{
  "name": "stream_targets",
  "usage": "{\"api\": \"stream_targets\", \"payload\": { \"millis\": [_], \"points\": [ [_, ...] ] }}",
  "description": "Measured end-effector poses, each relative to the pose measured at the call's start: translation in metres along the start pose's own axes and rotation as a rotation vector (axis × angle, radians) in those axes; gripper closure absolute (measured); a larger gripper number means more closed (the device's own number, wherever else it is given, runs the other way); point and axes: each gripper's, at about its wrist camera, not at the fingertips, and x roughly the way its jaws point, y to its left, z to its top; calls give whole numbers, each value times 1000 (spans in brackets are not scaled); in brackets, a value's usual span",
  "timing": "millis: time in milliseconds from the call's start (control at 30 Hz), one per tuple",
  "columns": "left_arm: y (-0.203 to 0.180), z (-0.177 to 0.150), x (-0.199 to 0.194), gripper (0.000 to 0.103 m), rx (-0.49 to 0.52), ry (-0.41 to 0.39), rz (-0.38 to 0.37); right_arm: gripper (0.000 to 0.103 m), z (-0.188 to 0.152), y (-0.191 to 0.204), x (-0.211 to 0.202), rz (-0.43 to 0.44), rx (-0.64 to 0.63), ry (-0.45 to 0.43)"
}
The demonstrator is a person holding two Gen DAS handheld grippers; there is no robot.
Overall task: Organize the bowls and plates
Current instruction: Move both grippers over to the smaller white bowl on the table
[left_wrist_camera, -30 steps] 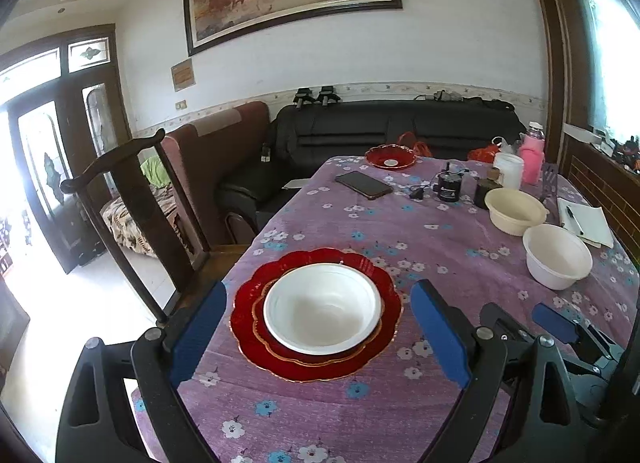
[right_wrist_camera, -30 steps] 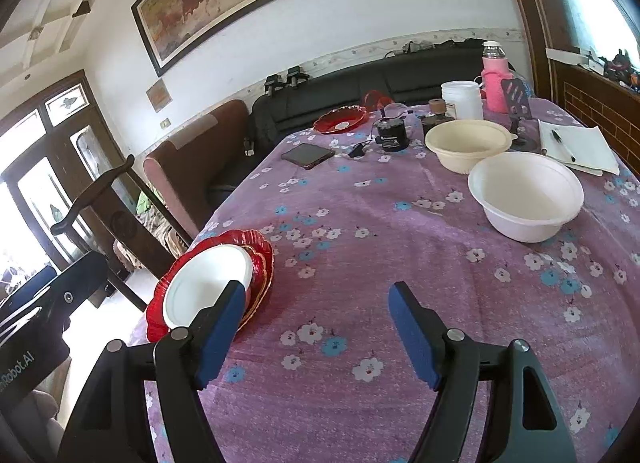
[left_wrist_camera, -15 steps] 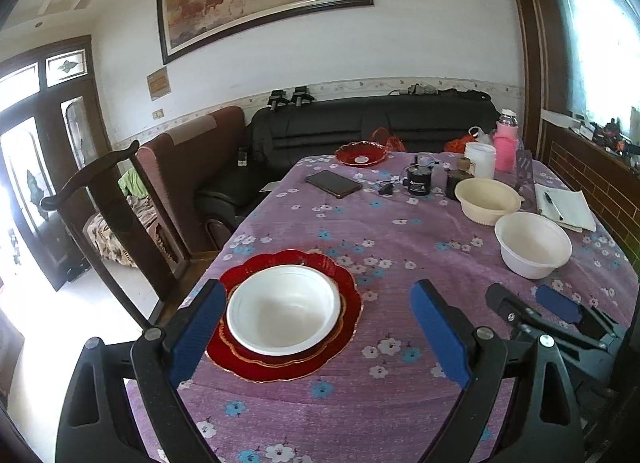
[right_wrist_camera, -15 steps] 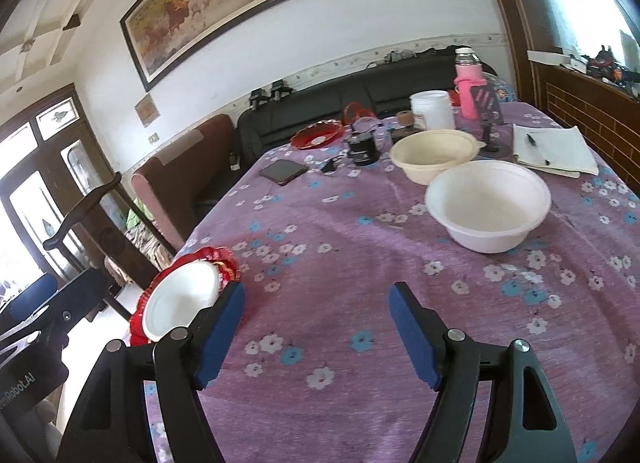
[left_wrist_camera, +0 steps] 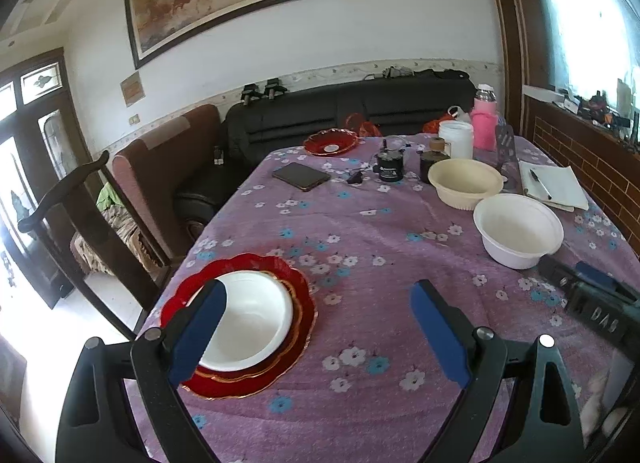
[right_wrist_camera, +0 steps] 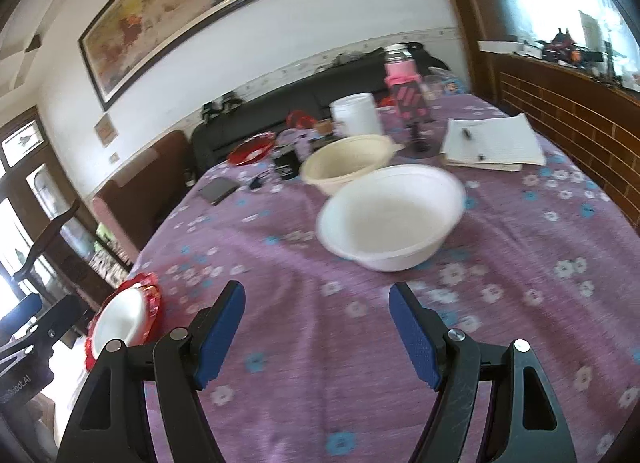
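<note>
You're holding the left gripper (left_wrist_camera: 316, 327) with its blue pads spread wide and nothing between them, hovering over the near edge of the tabletop (left_wrist_camera: 360, 223) with its purple flowered cloth. Its left pad is overlapping, in that view, the rim of the white bowl (left_wrist_camera: 256, 315) that's sitting in the scalloped red plate (left_wrist_camera: 296, 291) near the corner, though I can't really tell whether it's touching or just floating in front of it. Your right gripper (right_wrist_camera: 316, 327) is also standing apart and carrying nothing, pointing at the second white bowl (right_wrist_camera: 390, 219), which is sitting a little way ahead of the pads and looking a bit smeared in the right wrist view. Just behind that one, the cream bowl (right_wrist_camera: 346, 161) is sitting almost touching it. Way at the far end of the tabletop another red plate (left_wrist_camera: 331, 141) is lying by itself near the black sofa (left_wrist_camera: 348, 111). Around the bowls you're also looking at a dark phone (left_wrist_camera: 301, 176) lying flat, a white jar (left_wrist_camera: 455, 139), a pink bottle (left_wrist_camera: 485, 123) and an open notebook (left_wrist_camera: 554, 185) with a pen on it, over by the brick ledge.
</note>
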Motion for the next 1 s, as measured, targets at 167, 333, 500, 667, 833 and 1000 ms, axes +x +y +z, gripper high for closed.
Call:
{"api": "stream_targets", "payload": {
  "millis": [167, 333, 500, 667, 833, 1000],
  "points": [
    [-15, 4, 17, 10, 15, 24, -21, 25, 11, -23, 3, -45, 16, -3],
    [-27, 13, 37, 10, 30, 60, -79, 25, 23, -41, 10, -74, 24, -3],
    [-35, 37, 70, 10, 5, 143, -223, 25, 38, -68, 21, -139, 55, 5],
    [-55, 59, 126, 10, -49, 269, -333, 25, 48, -92, 43, -152, 115, 55],
    [-83, 71, 176, 10, -135, 348, -424, 25, 53, -102, 68, -119, 161, 118],
    [-110, 72, 216, 20, -163, 423, -442, 25, 60, -101, 85, -126, 142, 147]
  ]
}}
